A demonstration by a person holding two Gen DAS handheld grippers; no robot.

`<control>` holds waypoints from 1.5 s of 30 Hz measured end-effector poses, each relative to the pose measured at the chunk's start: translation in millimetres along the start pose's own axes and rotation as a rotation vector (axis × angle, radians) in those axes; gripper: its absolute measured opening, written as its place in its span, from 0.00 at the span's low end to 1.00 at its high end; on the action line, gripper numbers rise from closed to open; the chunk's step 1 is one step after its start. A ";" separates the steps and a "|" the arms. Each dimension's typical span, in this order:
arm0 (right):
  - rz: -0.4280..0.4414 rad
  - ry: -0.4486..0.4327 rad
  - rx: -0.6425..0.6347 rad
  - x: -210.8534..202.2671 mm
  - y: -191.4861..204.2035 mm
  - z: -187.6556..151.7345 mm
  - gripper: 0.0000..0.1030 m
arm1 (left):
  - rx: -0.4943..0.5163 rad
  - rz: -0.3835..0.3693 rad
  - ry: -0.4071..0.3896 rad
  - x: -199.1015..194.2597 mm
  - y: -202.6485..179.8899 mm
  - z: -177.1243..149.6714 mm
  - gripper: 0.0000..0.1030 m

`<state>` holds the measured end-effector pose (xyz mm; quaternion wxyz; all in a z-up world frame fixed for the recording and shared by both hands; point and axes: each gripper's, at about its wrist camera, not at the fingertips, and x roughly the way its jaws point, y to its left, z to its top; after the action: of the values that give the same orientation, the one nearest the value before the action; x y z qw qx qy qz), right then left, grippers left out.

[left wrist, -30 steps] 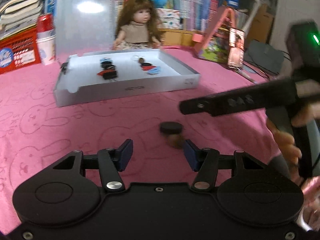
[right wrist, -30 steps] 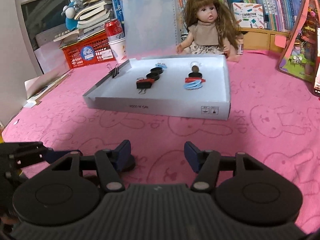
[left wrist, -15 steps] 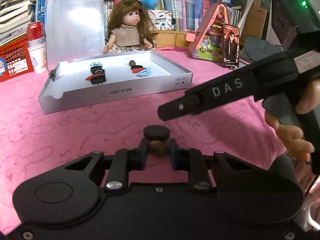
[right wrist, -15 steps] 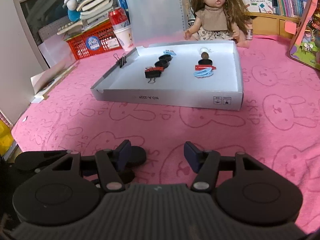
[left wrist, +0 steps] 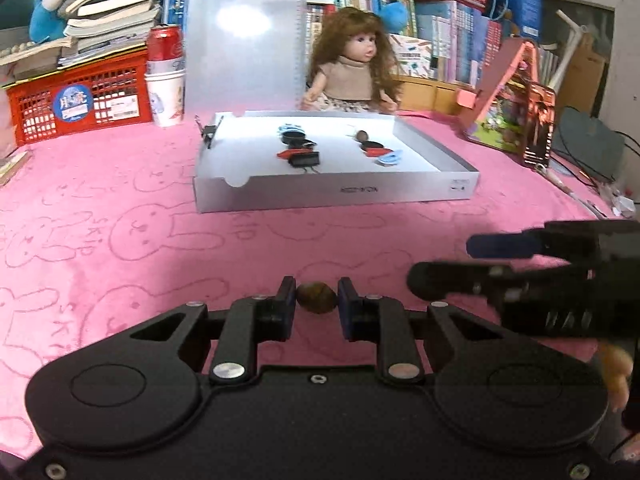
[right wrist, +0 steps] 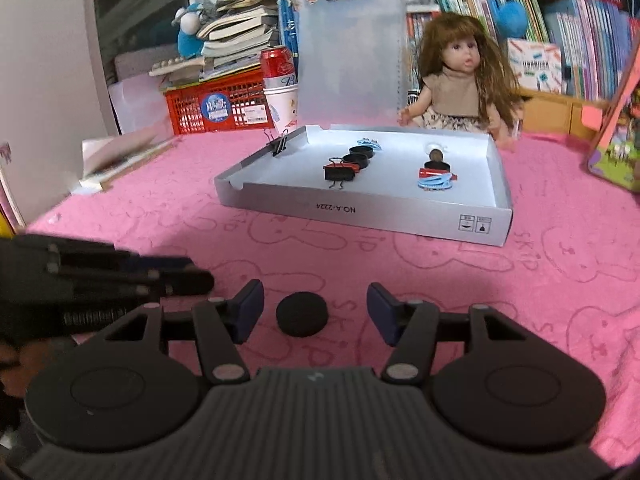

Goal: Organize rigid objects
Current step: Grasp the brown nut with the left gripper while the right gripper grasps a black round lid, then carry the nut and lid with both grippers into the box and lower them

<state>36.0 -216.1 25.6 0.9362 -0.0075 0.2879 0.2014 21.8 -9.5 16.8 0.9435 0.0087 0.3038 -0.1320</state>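
My left gripper [left wrist: 317, 298] is shut on a small brown nut-like ball [left wrist: 317, 305], held just above the pink cloth. In the right wrist view a black disc [right wrist: 302, 315] lies flat on the cloth between the fingers of my right gripper [right wrist: 316, 303]. Its jaws are closing, with gaps still left on both sides of the disc. The right gripper [left wrist: 500, 264] also shows at the right of the left wrist view, and the left gripper [right wrist: 160, 276] at the left of the right wrist view. Beyond stands a shallow white box [left wrist: 336, 194] [right wrist: 360, 212] with sorted items.
Inside the box lie binder clips [right wrist: 340, 172], black discs [right wrist: 360, 156], blue clips [right wrist: 434, 182] and a brown ball [right wrist: 436, 156]. A doll [left wrist: 352, 76], a clipboard [left wrist: 244, 44], a can on cups [left wrist: 165, 76] and a red basket [left wrist: 80, 100] line the back. A picture book [left wrist: 508, 116] stands at the right.
The left jaws closed on the brown ball, which now sits apart from the black disc that was on it. The right gripper shifted so that the disc lies between its fingers.
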 end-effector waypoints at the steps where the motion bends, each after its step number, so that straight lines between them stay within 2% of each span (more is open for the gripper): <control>1: -0.010 0.001 -0.015 1.7 3.6 -1.3 0.64 | 0.002 0.007 -0.001 0.7 -0.4 0.6 0.21; 4: -0.027 0.011 -0.041 6.1 10.7 -6.2 0.53 | -0.005 0.007 0.000 3.4 -1.8 3.2 0.21; 6: -0.044 0.019 -0.043 9.5 13.4 -8.9 0.35 | -0.007 0.008 -0.001 5.1 -3.7 4.6 0.21; 13: -0.060 -0.019 -0.009 4.1 8.2 -2.1 0.34 | -0.009 -0.004 -0.007 11.4 -8.2 17.5 0.21; 20: -0.131 -0.040 0.079 9.3 -20.1 30.7 0.34 | -0.032 -0.023 -0.034 28.7 -7.3 57.2 0.21; 24: -0.172 -0.045 0.129 18.5 -39.7 52.3 0.34 | -0.063 -0.032 -0.042 48.7 -3.3 86.4 0.21; 30: -0.205 -0.020 0.168 44.6 -63.6 73.8 0.34 | -0.098 -0.051 -0.009 89.8 2.8 115.9 0.21; 38: -0.250 0.028 0.183 86.0 -81.7 82.1 0.34 | -0.115 -0.011 0.044 145.1 4.8 119.4 0.21; 45: -0.257 0.085 0.162 107.7 -85.2 82.8 0.35 | -0.097 0.010 0.066 164.8 4.9 115.3 0.21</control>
<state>194.0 -243.5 27.6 0.9387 0.0228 0.3395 0.0556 217.5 -56.0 15.6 0.9329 -0.0310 0.3408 -0.1119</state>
